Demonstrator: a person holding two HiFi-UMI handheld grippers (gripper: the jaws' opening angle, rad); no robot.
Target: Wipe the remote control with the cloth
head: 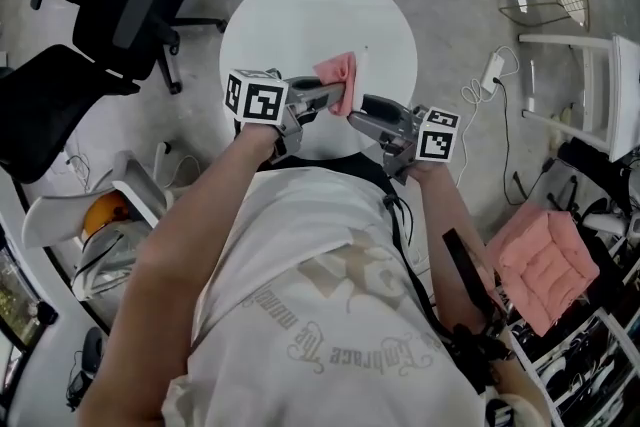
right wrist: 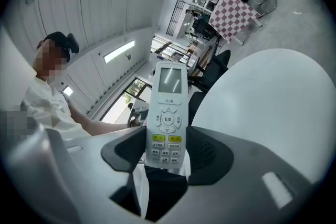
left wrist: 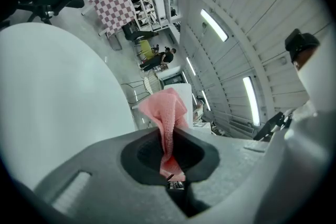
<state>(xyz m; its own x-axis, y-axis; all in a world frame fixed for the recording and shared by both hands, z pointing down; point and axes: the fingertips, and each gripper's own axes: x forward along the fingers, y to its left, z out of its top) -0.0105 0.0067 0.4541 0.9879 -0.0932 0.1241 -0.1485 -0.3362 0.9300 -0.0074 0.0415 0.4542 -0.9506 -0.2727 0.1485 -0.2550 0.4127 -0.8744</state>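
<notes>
While the left claw [left wrist: 169, 140] pinches cloth [left wrist: 167, 108], right claw [right wrist: 167, 150] clamps the remote [right wrist: 168, 113], indistinct overhead.

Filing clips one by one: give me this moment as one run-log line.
left gripper: shut on pink cloth | right gripper: shut on remote control | both over round white table | cloth-remote contact: cannot tell

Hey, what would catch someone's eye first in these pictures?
A pink cloth is pinched upright in the left gripper's jaws. The right gripper is clamped on a white remote, with its buttons facing that gripper's camera. In the head view, both are held close together over a round white table.
</notes>
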